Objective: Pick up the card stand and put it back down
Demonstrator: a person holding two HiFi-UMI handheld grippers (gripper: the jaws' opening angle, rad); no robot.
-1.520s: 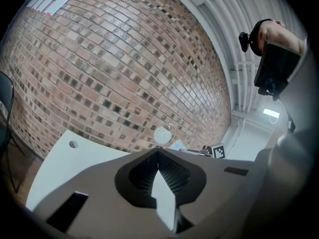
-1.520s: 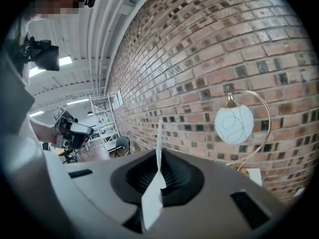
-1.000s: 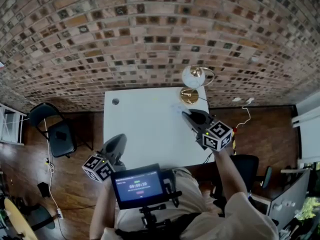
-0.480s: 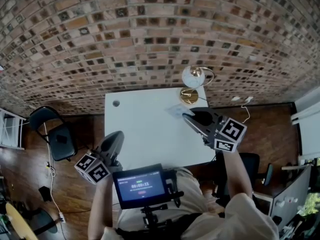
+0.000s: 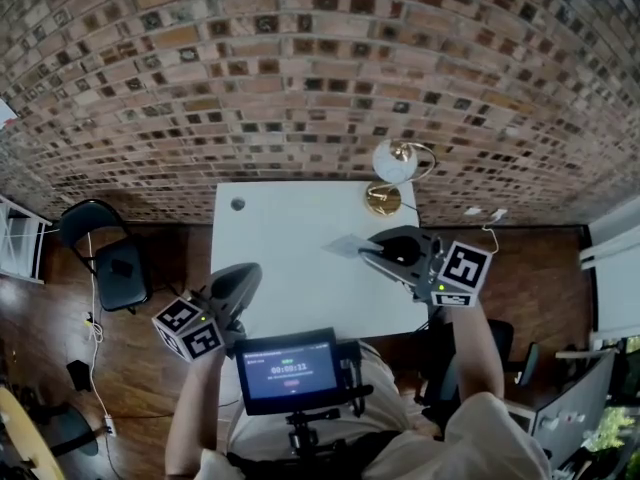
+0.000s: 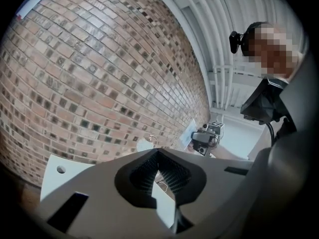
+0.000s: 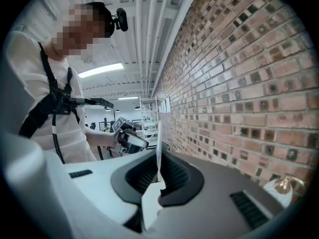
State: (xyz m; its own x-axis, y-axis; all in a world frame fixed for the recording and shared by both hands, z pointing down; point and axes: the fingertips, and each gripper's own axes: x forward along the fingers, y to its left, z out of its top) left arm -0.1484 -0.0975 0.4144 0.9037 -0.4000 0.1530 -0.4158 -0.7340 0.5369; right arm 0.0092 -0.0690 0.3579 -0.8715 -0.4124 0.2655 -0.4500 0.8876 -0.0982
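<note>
Closed tight on the card stand, the jaws of the right gripper held a thin pale sheet. The right gripper view showed it edge-on, rising upright from between the ridged pads near the centre of the frame. In the head view the right gripper sat right of centre and pointed toward the left of the frame. The card stand stuck out from its tip as a light, tilted panel held off the white table. The left gripper view caught the card stand right of centre, in the air against the brick wall, with the right gripper just beside it.

The jaws of the left gripper were drawn together at the tips with nothing between them. A wedge of the table showed through the gap lower down. In the head view the left gripper lay at lower left, by the table's near left edge and well apart from the card stand.

A lamp with a round white shade and a brass base stood at the table's upper right corner, just above the right gripper in the frame. A black chair stood on the wooden floor at the left edge. A small screen sat at bottom centre, in front of the person's chest.
</note>
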